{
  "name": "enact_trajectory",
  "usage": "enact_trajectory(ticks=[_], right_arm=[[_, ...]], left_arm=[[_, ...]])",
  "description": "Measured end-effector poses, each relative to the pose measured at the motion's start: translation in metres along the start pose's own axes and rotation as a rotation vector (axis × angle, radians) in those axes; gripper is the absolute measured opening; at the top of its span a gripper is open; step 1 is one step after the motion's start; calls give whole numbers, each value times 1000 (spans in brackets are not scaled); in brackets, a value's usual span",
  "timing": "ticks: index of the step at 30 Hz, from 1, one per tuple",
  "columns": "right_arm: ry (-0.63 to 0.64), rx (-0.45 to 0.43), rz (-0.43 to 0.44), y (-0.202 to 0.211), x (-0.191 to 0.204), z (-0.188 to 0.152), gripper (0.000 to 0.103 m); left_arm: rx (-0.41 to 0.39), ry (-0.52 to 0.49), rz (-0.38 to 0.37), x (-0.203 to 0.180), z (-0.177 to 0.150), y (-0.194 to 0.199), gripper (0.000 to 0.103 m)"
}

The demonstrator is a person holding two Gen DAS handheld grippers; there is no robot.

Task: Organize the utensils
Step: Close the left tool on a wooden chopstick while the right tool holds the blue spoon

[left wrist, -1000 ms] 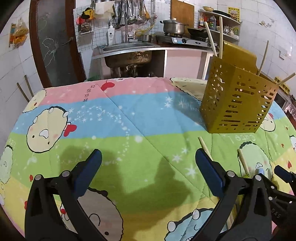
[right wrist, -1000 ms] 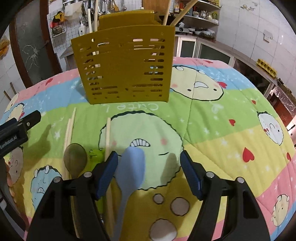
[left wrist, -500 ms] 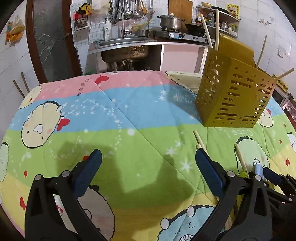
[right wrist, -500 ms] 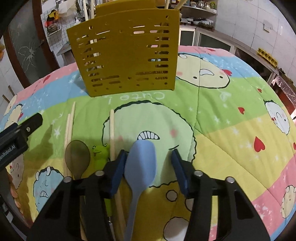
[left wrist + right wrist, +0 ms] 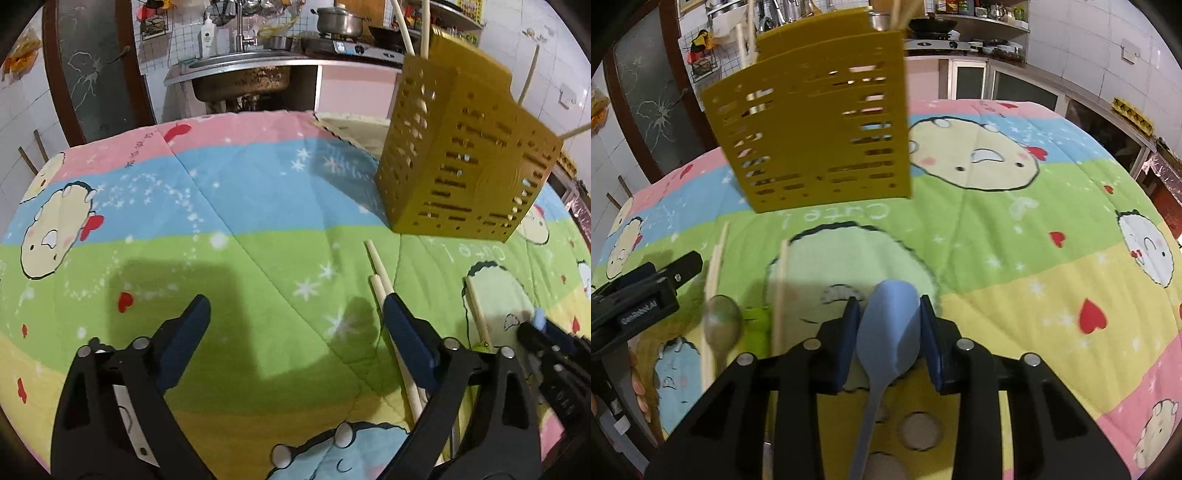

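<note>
The blue spoon lies on the cartoon quilt, bowl pointing toward the yellow utensil holder, with your right gripper closing around its bowl; the pads look to be just meeting its edges. It looks like light, stiff plastic with a smooth rounded bowl, so it could squirt forward out of a pinch there. You would likely hold it more surely at the neck or on the slim handle. The quilt is soft and will give beneath it. Just to its left lie a chopstick, a green frog-shaped piece, a metal spoon and two more chopsticks. Your left gripper hovers wide, narrowing slightly, with nothing between its fingers.
</note>
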State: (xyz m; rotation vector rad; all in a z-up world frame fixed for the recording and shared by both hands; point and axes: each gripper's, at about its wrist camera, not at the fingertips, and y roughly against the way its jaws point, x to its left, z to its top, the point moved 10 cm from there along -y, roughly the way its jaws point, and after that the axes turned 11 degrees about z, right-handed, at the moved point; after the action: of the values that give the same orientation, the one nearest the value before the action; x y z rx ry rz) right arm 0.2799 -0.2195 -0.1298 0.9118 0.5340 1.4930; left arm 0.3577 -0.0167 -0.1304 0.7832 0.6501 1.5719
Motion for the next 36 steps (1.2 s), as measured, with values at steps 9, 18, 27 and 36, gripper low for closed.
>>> enact_trajectory(ticks=[9,18,27,36], right_arm=[[-3,-22,-1,3,-21,5,33],[-8,-50,23,1,-26,3,33],[-10,-59,37,1,-28,2,33],[-1,-63,28,0,-27,1,33]], left_arm=[[8,-5,30,-1,-7,-7,88],[-39,61,0,4,1,7,88],[-52,8,13,-9,-6,6,88],[-39,17,9,-10,-11,5,88]])
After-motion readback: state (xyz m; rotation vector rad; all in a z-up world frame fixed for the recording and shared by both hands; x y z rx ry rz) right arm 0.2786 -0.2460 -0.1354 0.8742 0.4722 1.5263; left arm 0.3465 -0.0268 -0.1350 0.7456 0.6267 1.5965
